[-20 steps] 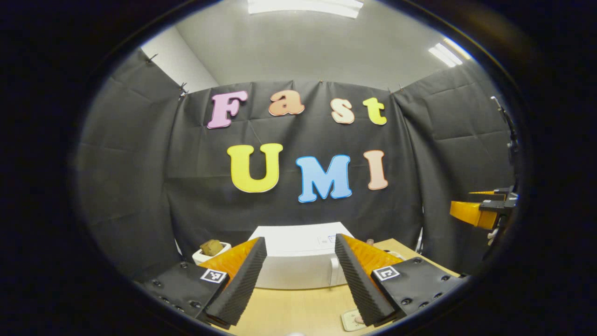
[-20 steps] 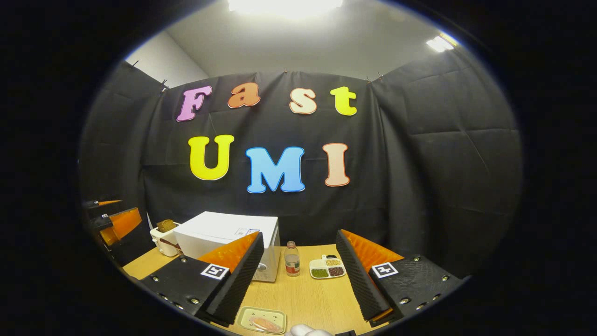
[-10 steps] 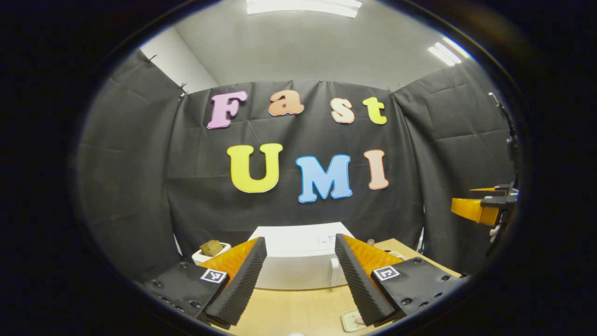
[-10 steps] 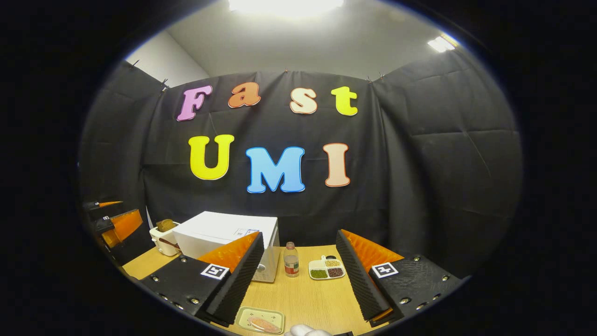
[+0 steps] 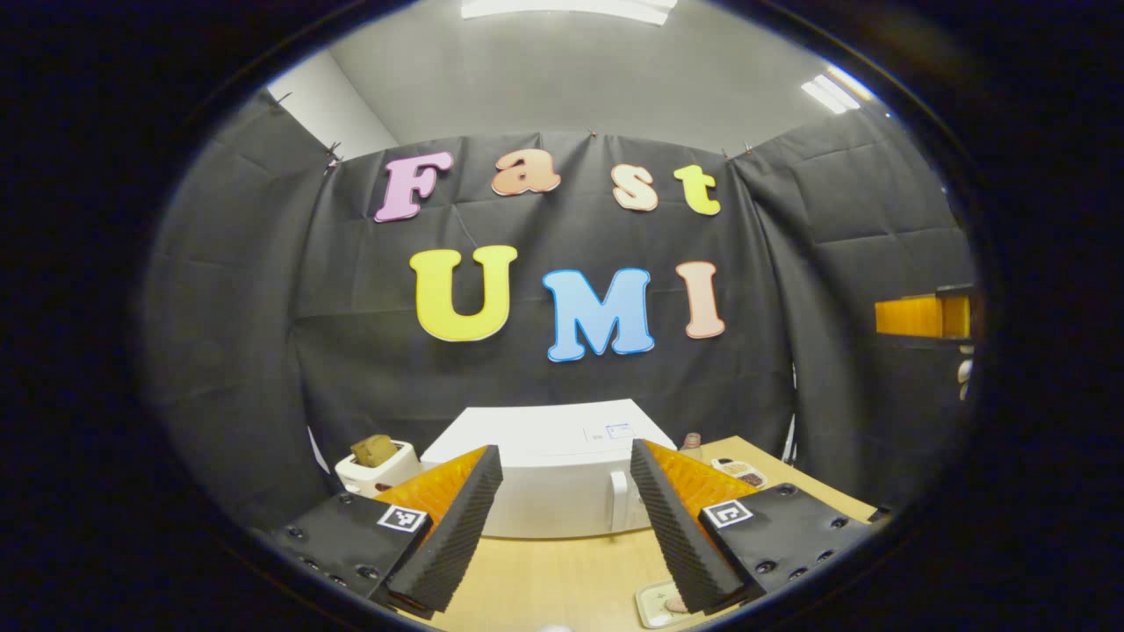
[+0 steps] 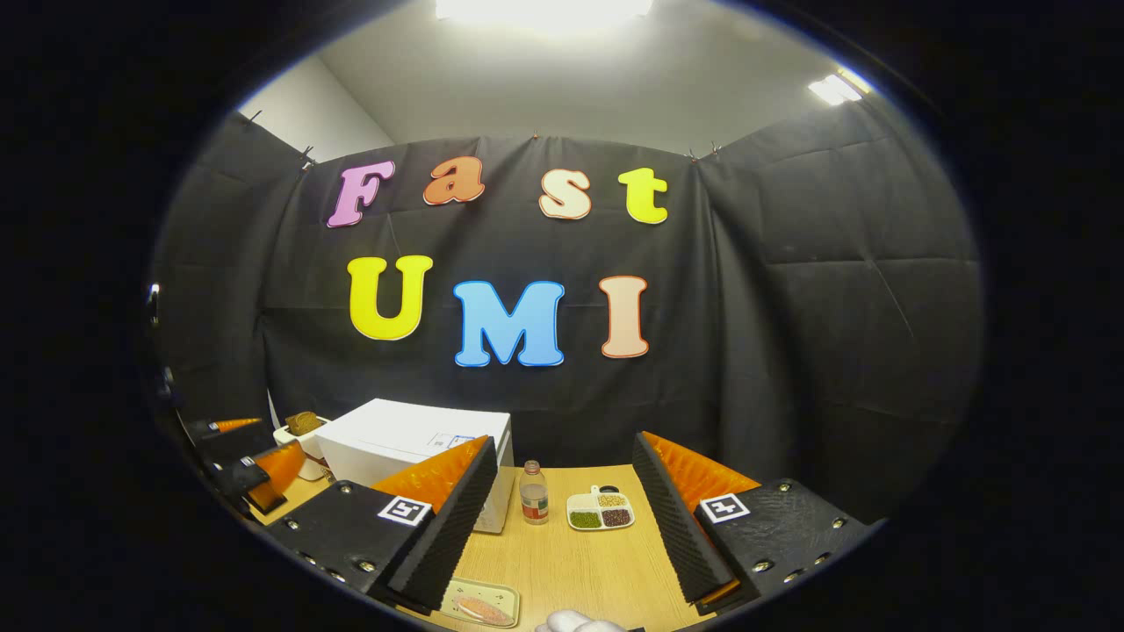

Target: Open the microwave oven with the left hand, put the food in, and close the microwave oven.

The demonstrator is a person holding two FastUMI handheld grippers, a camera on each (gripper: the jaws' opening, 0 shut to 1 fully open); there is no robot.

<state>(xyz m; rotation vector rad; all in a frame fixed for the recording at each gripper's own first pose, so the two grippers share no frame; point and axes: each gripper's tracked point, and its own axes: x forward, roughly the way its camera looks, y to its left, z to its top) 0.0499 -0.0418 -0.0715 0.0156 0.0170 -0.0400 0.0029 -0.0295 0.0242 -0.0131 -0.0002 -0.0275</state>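
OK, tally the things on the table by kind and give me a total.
Microwave: 1
Toaster: 1
Bottle: 1
Divided dish: 1
Food tray: 1
Total: 5

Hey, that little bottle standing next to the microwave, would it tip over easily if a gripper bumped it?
Probably yes. The bottle is tall and narrow and stands upright on the smooth wooden table, so a nudge near its cap could topple it. Being round, it would likely roll once down.
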